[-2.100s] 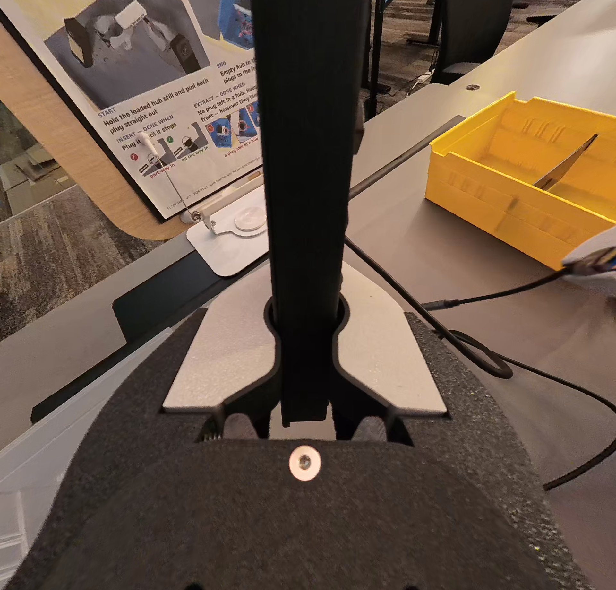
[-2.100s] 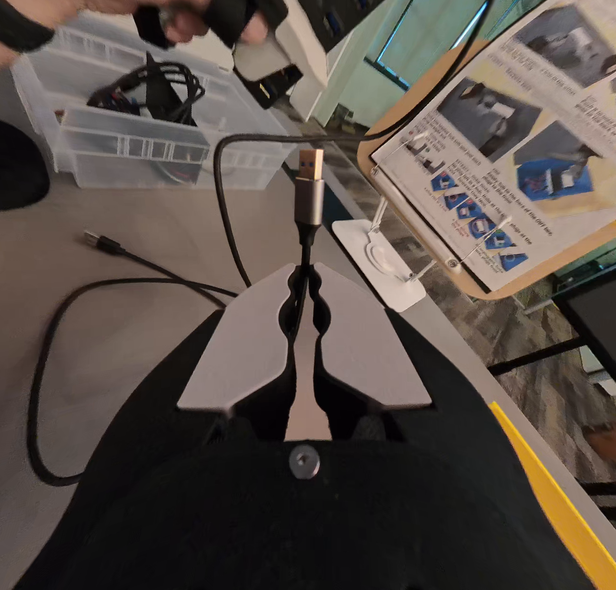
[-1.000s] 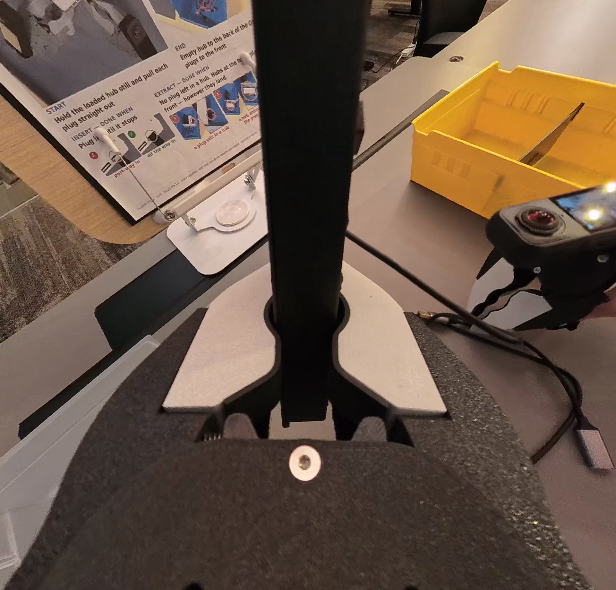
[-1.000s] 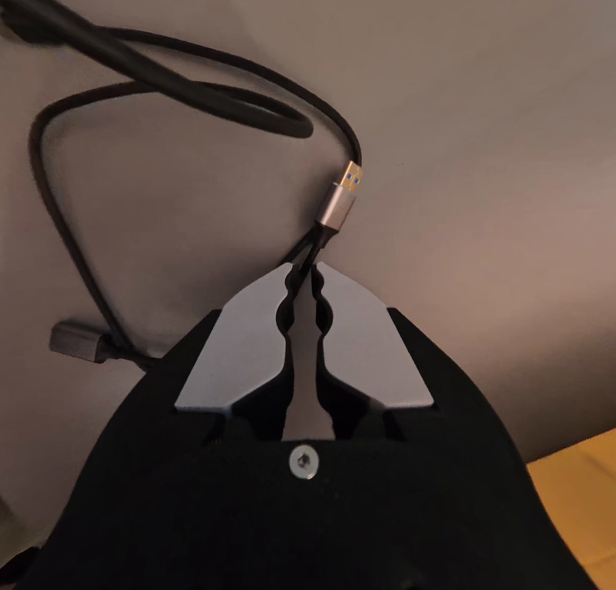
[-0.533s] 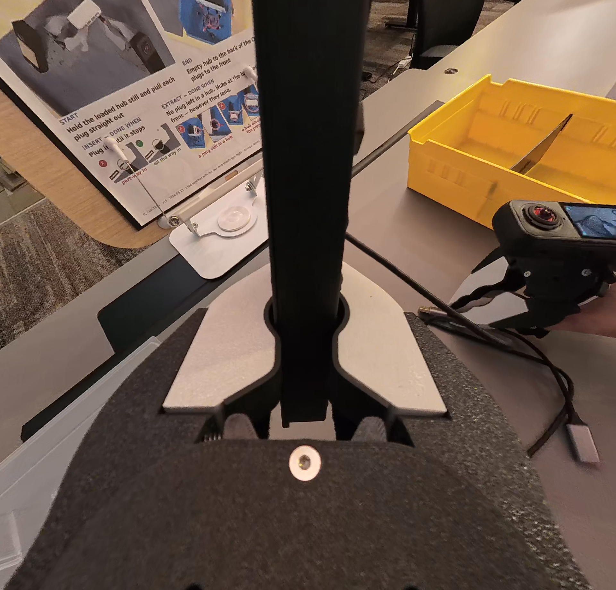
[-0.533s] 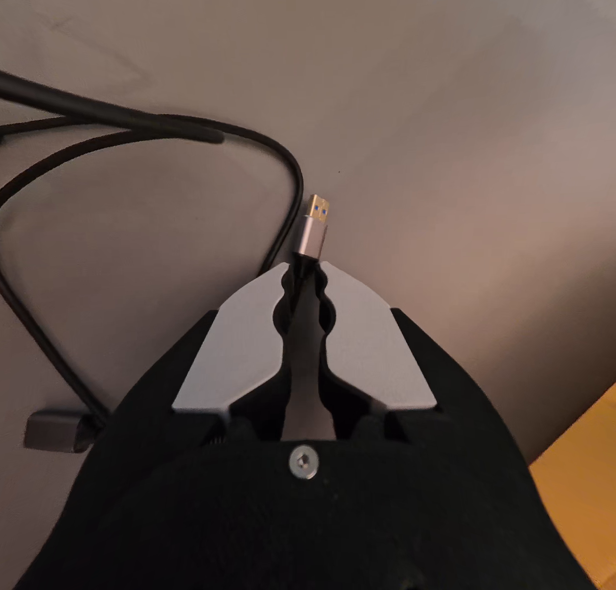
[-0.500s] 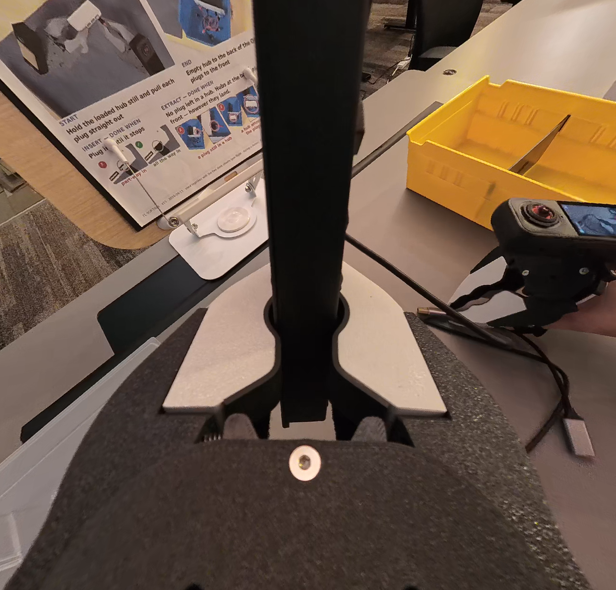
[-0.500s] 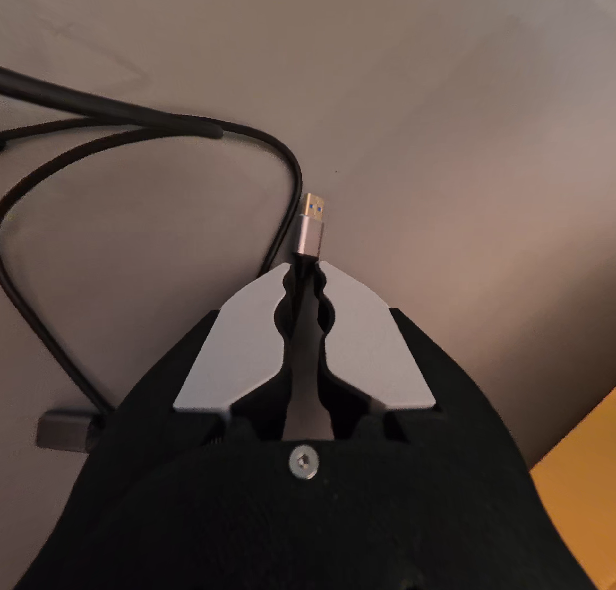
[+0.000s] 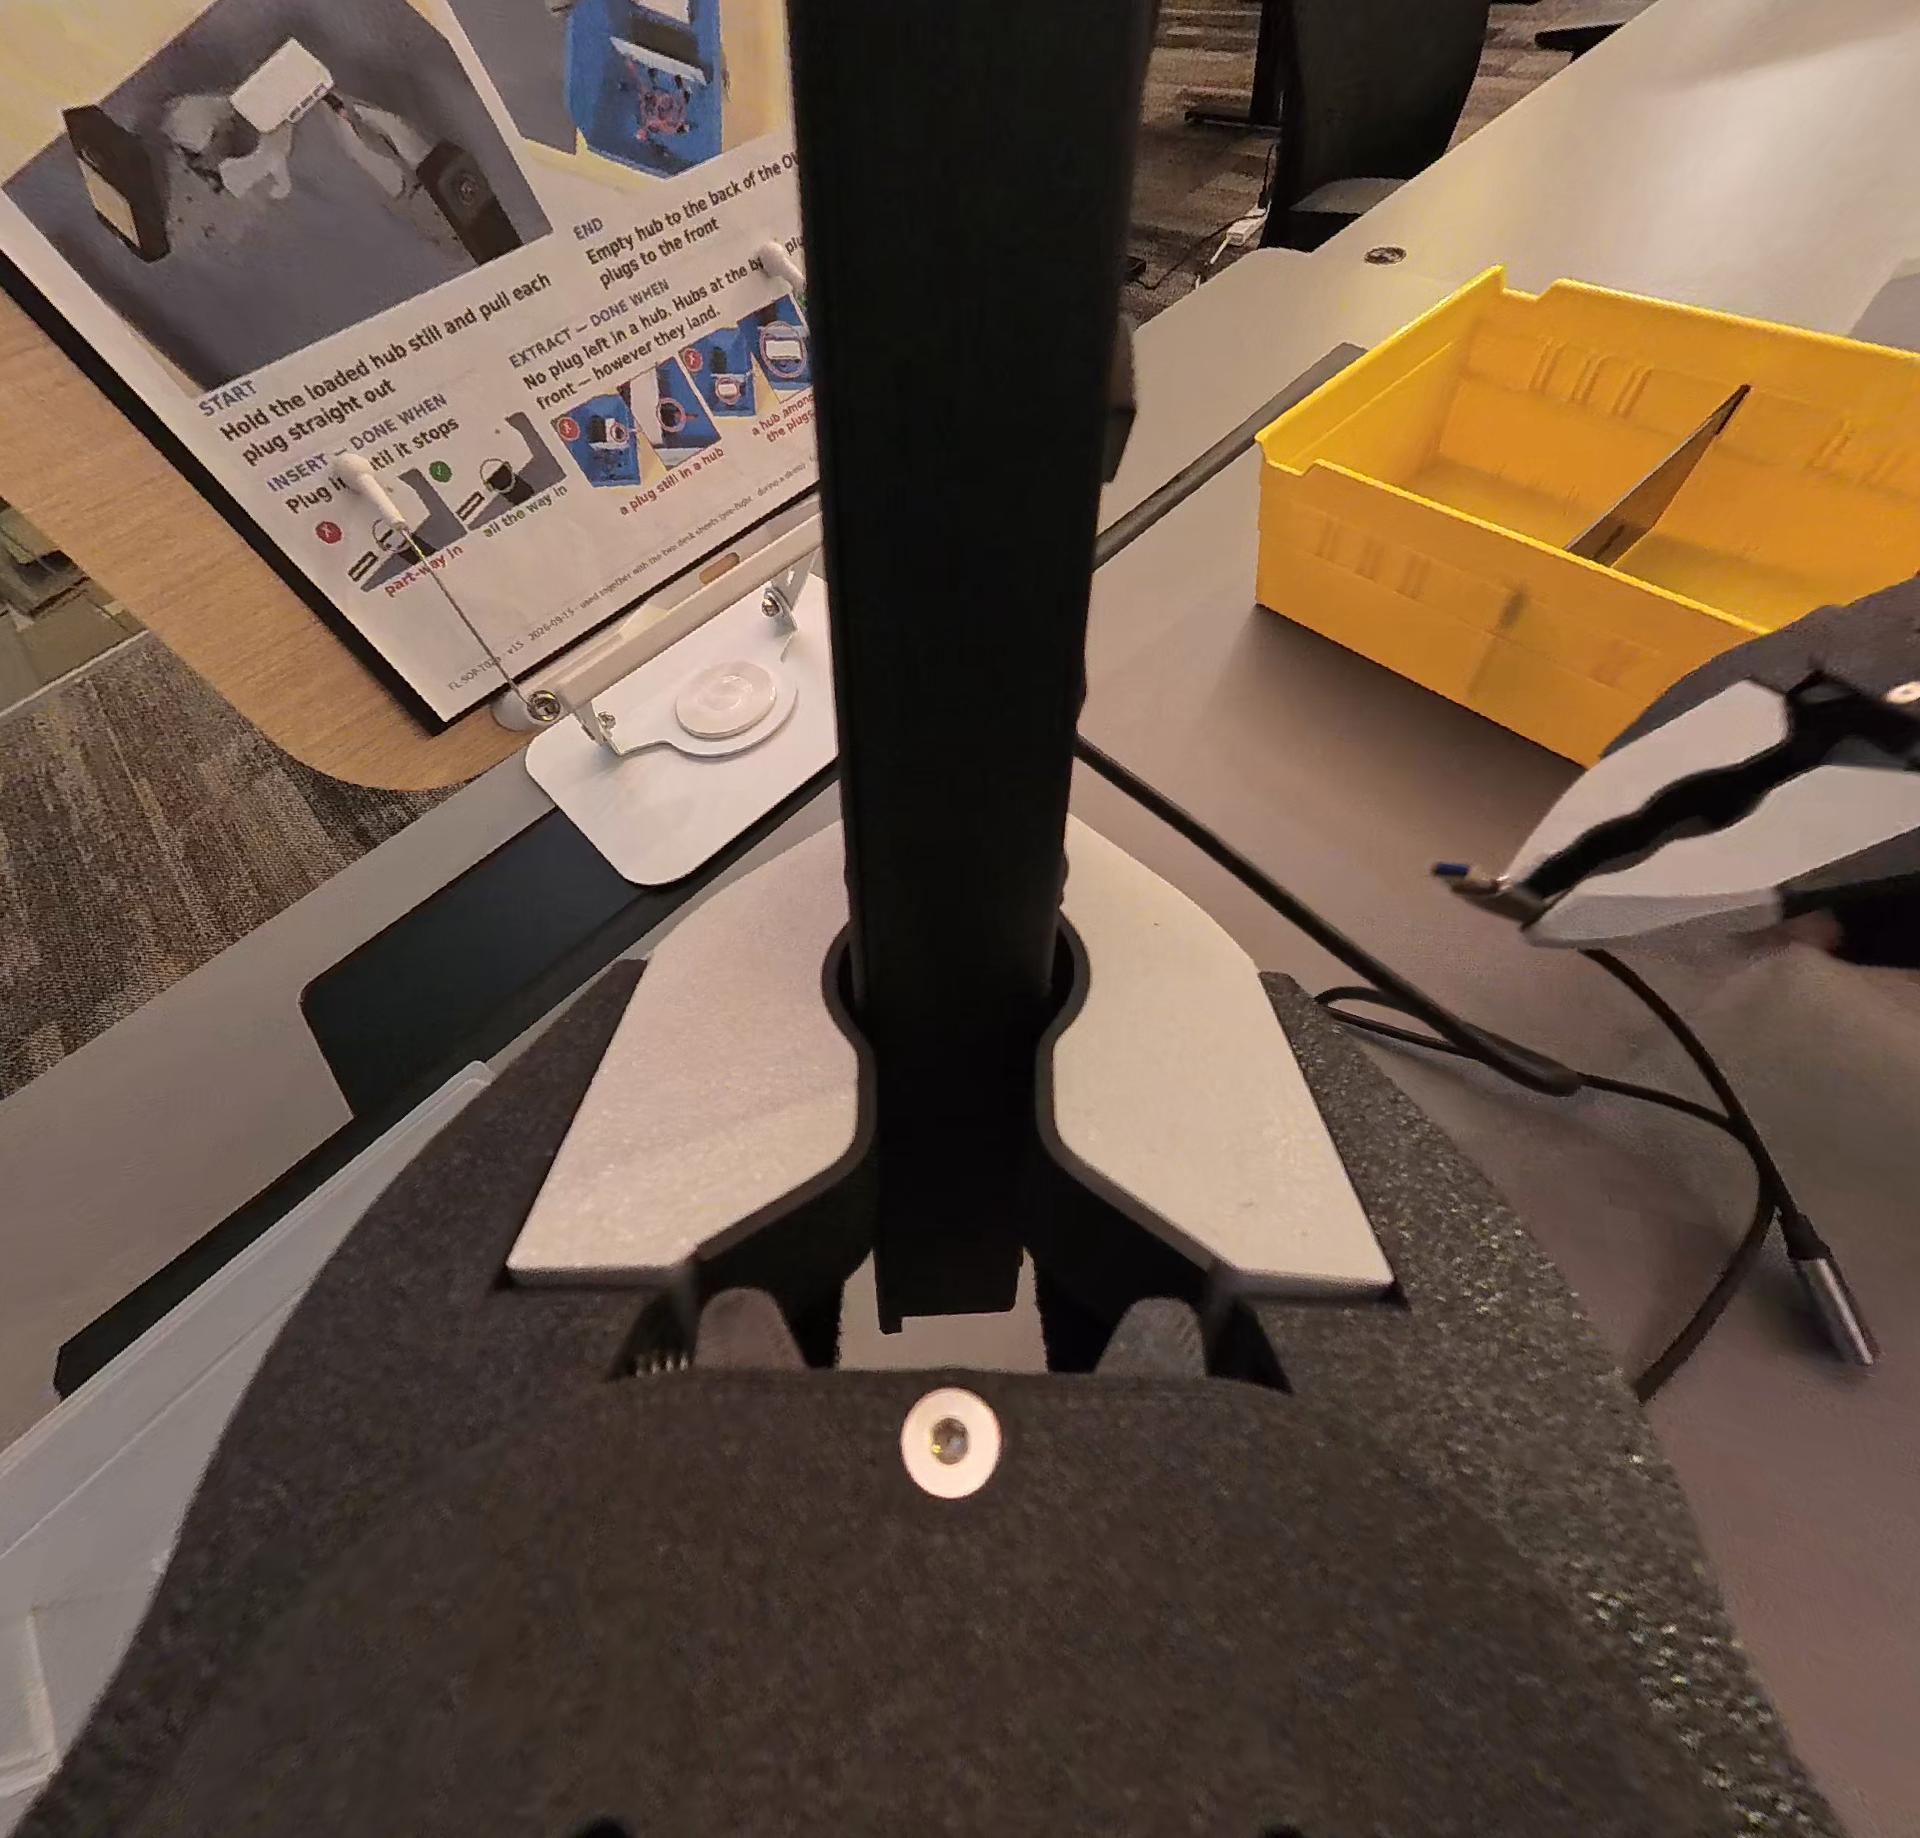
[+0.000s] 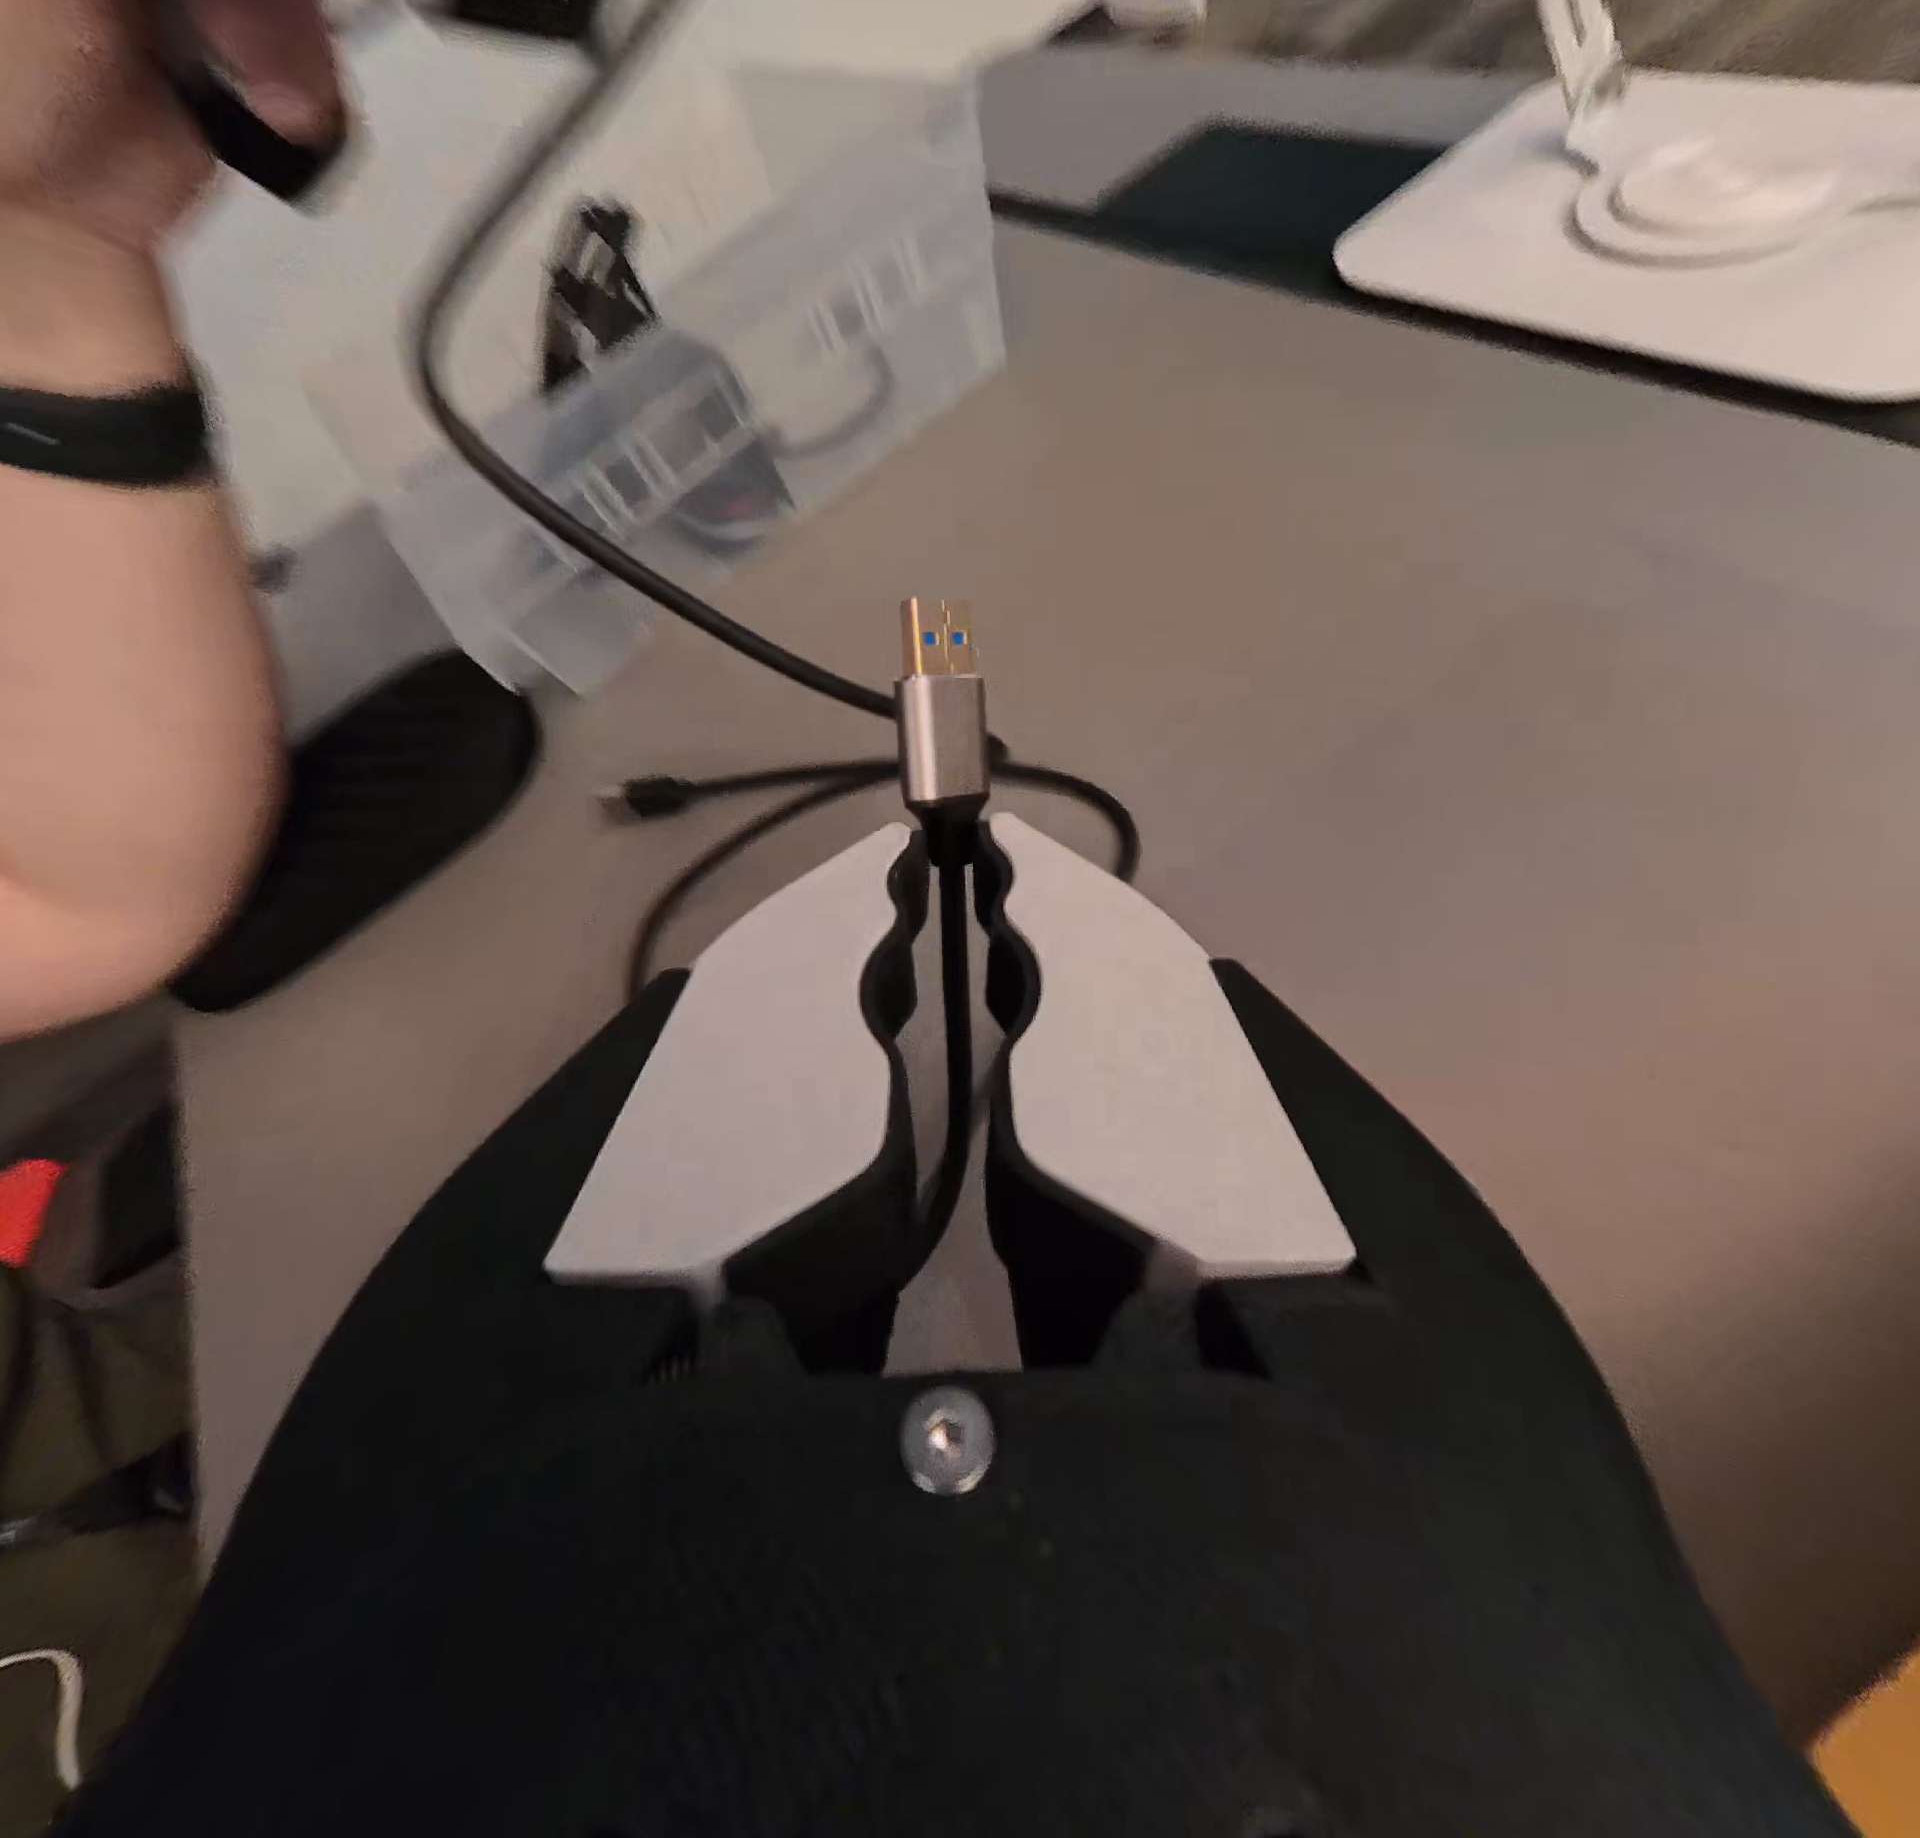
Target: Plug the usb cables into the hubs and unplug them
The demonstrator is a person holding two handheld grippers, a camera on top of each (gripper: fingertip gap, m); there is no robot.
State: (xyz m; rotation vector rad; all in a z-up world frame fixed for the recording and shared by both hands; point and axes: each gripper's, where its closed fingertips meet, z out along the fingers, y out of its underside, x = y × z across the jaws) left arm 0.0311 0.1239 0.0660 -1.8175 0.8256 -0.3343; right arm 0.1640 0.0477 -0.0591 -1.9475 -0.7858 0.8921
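Free: bare desk (image 9: 1299, 749) between left hub (image 9: 956, 541) and yellow bin (image 9: 1475, 583) | Obstacles: loose cables (image 9: 1704, 1144) on desk at right; white stand (image 9: 675, 801) ahead-left; clear bin (image 10: 675, 354) beside it.

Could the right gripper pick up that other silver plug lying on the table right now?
Probably not yet. The right gripper is shut on a USB cable, so its jaws are occupied. The loose plug itself lies uncovered on the table.
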